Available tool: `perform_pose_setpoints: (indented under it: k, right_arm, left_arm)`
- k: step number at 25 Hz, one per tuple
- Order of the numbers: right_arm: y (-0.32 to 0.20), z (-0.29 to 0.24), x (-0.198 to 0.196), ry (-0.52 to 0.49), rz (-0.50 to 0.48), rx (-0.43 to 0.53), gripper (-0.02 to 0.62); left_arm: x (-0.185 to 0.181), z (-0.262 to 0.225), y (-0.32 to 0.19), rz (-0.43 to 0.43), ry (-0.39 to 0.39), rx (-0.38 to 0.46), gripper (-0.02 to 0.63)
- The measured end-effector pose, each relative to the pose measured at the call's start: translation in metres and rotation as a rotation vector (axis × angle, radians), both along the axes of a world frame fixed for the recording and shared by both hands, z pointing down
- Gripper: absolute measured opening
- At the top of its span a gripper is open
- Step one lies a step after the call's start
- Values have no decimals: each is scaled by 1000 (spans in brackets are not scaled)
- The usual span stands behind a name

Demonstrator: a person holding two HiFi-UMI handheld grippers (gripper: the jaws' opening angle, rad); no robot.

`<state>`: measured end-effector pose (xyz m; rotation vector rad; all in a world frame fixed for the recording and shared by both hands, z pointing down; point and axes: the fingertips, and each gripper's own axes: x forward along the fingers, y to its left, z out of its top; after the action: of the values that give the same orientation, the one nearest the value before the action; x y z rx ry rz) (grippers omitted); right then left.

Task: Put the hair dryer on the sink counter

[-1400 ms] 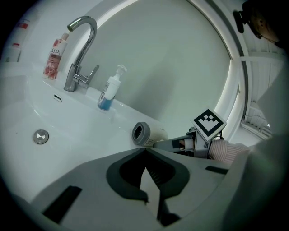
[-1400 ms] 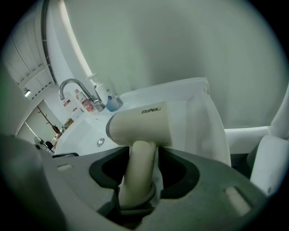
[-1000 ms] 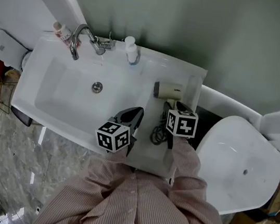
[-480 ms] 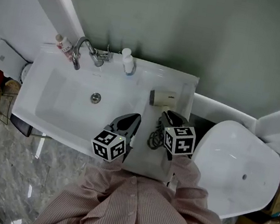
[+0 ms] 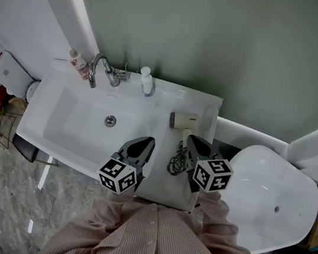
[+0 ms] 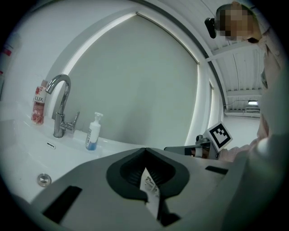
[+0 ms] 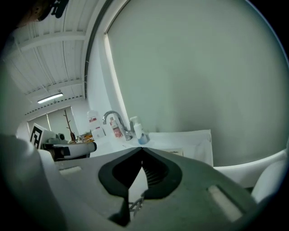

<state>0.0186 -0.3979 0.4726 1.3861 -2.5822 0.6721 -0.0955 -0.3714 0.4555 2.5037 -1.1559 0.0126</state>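
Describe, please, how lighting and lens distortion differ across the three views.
Head view: even light, white sink bright, wall dim. Left gripper view: strong fisheye, black round border, straight edges bowed. Right gripper view: same fisheye, dimmer, faucet small.

Hair dryer [image 5: 185,121] on the counter [image 5: 207,109] right of the basin [image 5: 69,128], faucet [image 5: 100,66] and pump bottle [image 5: 147,83] behind, toilet [image 5: 274,195] farther right.

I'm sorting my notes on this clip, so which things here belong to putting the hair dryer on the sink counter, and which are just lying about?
Belongs to the job: hair dryer, cord, counter.
Just lying about: faucet, pump bottle, pink bottle, toilet.
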Motion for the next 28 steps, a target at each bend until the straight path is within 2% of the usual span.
perform_pose_setpoints:
  k: [5, 13, 28]
  right_arm:
    - [10, -27, 2, -84, -3, 79, 6]
    - [18, -56, 8, -160, 3, 160, 6]
    - [27, -78, 18, -175, 19, 227, 6]
  left_arm:
    - [-10, -11, 7, -33, 7, 37, -3]
    - [-30, -40, 9, -88, -8, 124, -3]
    - [-51, -66, 17, -147, 7, 197, -3]
